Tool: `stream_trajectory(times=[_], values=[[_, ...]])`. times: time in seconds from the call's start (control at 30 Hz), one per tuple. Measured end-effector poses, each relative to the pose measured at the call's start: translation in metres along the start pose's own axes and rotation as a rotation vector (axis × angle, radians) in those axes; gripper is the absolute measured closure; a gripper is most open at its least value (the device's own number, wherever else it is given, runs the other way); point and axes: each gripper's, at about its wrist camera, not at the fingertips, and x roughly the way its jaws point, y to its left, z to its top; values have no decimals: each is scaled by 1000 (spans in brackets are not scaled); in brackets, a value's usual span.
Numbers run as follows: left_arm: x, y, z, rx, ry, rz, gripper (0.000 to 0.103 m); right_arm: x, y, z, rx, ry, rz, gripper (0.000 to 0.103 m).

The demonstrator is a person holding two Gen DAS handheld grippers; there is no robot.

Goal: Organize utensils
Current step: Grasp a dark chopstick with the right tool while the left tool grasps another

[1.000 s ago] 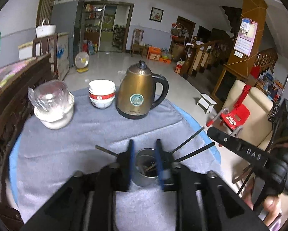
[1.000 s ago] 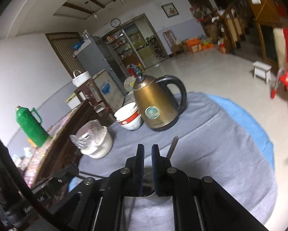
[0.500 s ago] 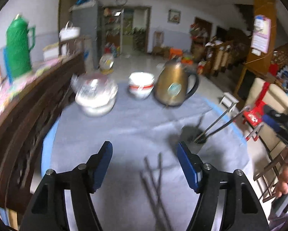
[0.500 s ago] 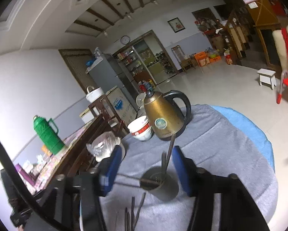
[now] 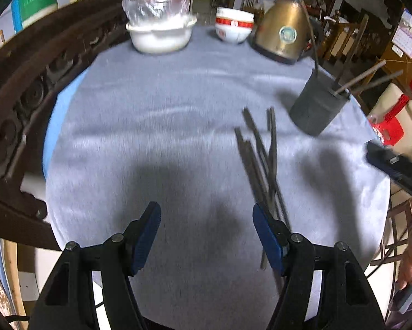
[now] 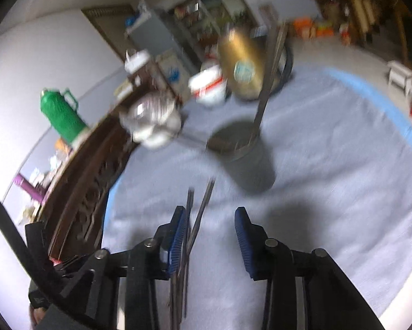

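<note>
Since a second ago both grippers have left the metal cup (image 5: 317,107) and dropped toward the loose chopsticks (image 5: 261,165) lying on the grey cloth (image 5: 156,137). The cup, which sat between the jaws then, now stands in the upper right of the left wrist view with a few sticks already leaning out of it.

The left gripper (image 5: 206,236) has its jaws wide apart with nothing between them; the chopstick bundle runs from mid-frame down behind its right-hand finger. The right gripper (image 6: 210,239) is closing, jaws about half apart. The chopsticks (image 6: 197,220) lie just inside its left-hand finger in the lower middle of that blurred view, and I cannot tell whether a pad touches them yet. The cup (image 6: 241,151) sits just above, in the centre.

The step in hand looks like picking up the loose sticks for the cup. To do it well, the right gripper should centre the bundle between the pads before closing, grip near the middle so the sticks stay level, and take them together. The kettle (image 5: 281,33) and bowls (image 5: 233,26) at the top of the frame are well clear.
</note>
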Motion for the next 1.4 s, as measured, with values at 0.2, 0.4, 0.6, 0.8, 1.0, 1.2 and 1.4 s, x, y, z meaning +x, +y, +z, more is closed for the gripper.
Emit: stream_trajectory(times=[0.2,0.4,0.6,0.8,1.0,1.2,1.4], values=[[7,11,-9,-22,14,-3,33,68,16,-32,-28,210,10,67],[9,25,-11,-51,18,0,33,95,31,-53,-75,308,-8,74],[13,20,-12,-37,38,-24,33,106,40,-65,-138,330,-66,82],[25,5,-3,-12,77,-57,33,108,38,-63,-158,320,-105,95],[48,-21,7,30,132,-91,33,90,12,-58,-83,310,-137,96],[62,-36,11,39,160,-115,33,73,-14,-62,14,306,-137,96],[72,-38,20,55,135,-126,67,63,-29,-66,70,314,-100,96]])
